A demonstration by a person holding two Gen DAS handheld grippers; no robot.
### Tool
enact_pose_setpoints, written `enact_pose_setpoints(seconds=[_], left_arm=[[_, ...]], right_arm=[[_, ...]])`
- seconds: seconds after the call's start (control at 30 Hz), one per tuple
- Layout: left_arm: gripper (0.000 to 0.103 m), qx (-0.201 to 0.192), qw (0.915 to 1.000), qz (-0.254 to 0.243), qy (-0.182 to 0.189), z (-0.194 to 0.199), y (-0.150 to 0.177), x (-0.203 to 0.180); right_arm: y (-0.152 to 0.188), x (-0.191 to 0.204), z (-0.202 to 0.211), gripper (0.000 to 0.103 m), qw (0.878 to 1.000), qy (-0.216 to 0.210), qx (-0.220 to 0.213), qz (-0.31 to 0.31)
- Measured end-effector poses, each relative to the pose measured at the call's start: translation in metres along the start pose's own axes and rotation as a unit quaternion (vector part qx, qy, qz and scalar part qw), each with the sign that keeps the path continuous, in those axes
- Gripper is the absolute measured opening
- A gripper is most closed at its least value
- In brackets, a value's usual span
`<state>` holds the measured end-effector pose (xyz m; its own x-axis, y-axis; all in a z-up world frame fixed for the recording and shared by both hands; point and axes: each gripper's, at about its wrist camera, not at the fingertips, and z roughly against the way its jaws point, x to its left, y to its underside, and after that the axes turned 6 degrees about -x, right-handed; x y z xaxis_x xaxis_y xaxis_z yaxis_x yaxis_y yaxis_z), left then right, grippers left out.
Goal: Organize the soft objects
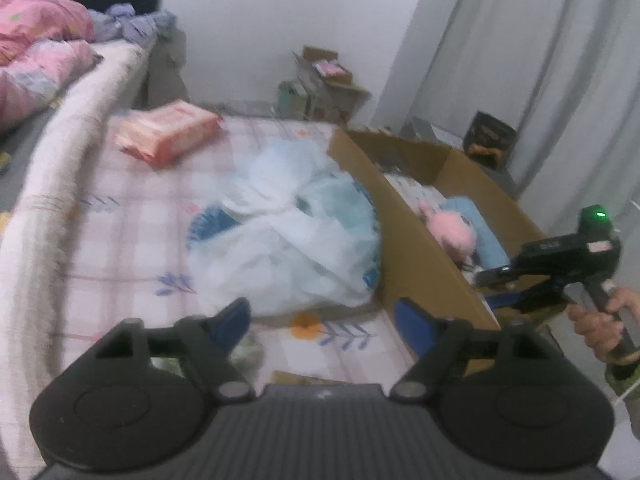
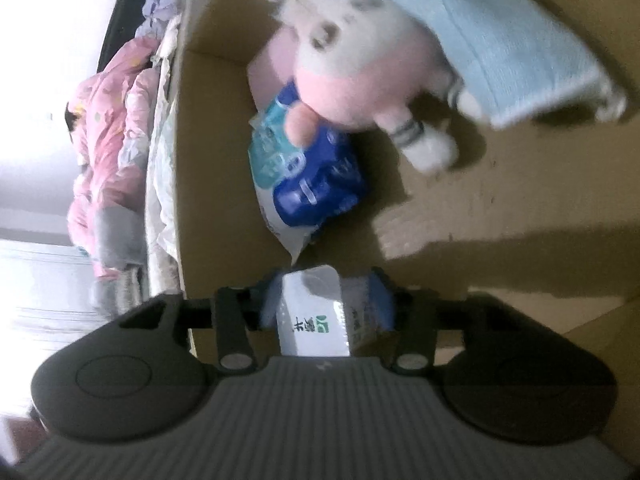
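A cardboard box (image 1: 416,232) sits on the checked bedsheet; inside lie a pink plush toy (image 1: 452,232), a light blue towel (image 1: 480,220) and a blue tissue pack (image 2: 316,180). My right gripper (image 2: 326,304) is inside the box (image 2: 216,80), shut on a white tissue pack (image 2: 316,316). It shows in the left wrist view (image 1: 496,284) over the box's near end. My left gripper (image 1: 320,316) is open and empty above the sheet, just short of a white plastic bag (image 1: 288,232) of blue packs. A pink pack (image 1: 168,132) lies farther back.
A pink quilt (image 1: 36,52) and a cream blanket (image 1: 60,168) lie on the bed at left. Boxes (image 1: 324,84) stand by the back wall. Grey curtains (image 1: 540,60) hang at right, with a dark box (image 1: 490,140) below.
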<state>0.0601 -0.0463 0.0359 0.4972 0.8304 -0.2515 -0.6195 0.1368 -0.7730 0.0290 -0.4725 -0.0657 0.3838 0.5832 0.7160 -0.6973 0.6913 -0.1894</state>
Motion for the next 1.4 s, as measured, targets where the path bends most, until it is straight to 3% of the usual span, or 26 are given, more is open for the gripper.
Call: enact_pose_setpoints(seconds=[0.07, 0.27, 0.43, 0.6, 0.8, 1.0, 1.4], left_arm=[[0.085, -0.012, 0.9999, -0.001, -0.007, 0.011, -0.001, 0.007], [0.091, -0.026, 0.9986, -0.025, -0.038, 0.039, 0.006, 0.025], [0.093, -0.01, 0.9963, -0.052, -0.068, 0.048, 0.026, 0.032], [0.093, 0.013, 0.9922, -0.078, -0.096, 0.046, 0.05, 0.037], [0.092, 0.013, 0.9894, -0.081, -0.12, 0.035, 0.061, 0.055], [0.081, 0.038, 0.9914, -0.058, -0.111, 0.009, 0.064, 0.075], [0.055, 0.094, 0.9881, -0.033, -0.117, -0.029, 0.078, 0.103]], right_arm=[[0.005, 0.017, 0.015, 0.063, 0.999, 0.007, -0.034, 0.032], [0.036, 0.078, 0.057, 0.069, 0.979, 0.038, -0.129, 0.151], [0.072, 0.126, 0.064, 0.076, 0.96, 0.023, -0.155, 0.233], [0.105, 0.173, 0.03, 0.078, 0.948, -0.012, -0.104, 0.302], [0.131, 0.221, -0.027, 0.078, 0.933, -0.032, -0.031, 0.358], [0.146, 0.261, -0.098, 0.076, 0.903, 0.004, 0.045, 0.428], [0.151, 0.279, -0.205, 0.076, 0.878, 0.048, 0.099, 0.465]])
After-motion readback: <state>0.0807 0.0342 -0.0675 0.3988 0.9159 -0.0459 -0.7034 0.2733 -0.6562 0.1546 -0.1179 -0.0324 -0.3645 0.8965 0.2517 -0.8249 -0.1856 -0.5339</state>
